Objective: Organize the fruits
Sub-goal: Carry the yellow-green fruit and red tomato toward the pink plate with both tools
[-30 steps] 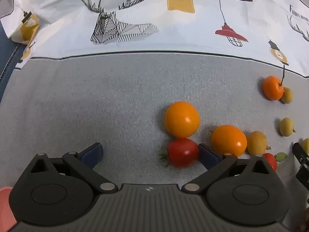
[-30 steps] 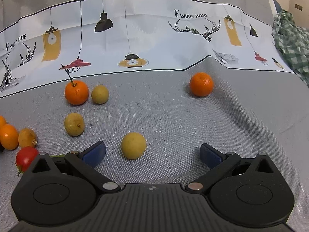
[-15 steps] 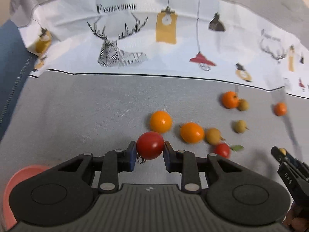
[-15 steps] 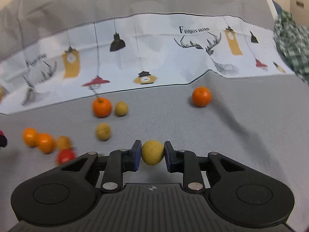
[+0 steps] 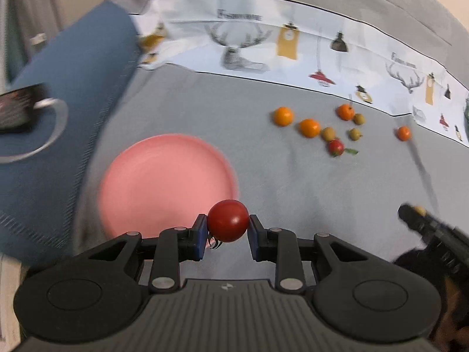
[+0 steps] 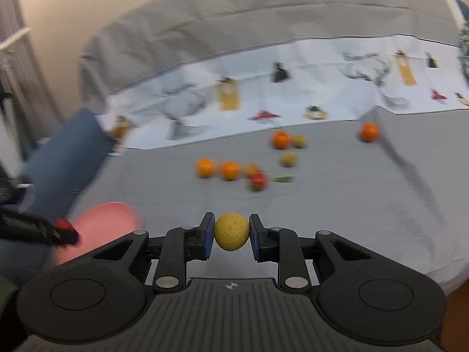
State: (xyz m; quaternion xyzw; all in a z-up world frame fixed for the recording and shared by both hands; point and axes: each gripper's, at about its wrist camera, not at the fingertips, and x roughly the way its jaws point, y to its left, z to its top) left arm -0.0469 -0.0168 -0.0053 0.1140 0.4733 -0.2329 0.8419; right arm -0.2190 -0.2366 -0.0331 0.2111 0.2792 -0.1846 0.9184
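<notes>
Plate (image 6: 102, 220) blurred, half hidden behind left gripper (image 6: 63, 231); tomato (image 6: 65, 225) barely visible.

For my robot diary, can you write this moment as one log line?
left gripper: shut on tomato | right gripper: shut on yellow fruit | pink plate: bare

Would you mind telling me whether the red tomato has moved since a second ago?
Yes. The tomato lay beside the oranges on the grey cloth; now the left claw holds it, lifted away, near the pink plate.

Both wrist views look down from above, sharing the pink plate (image 5: 164, 182).
</notes>
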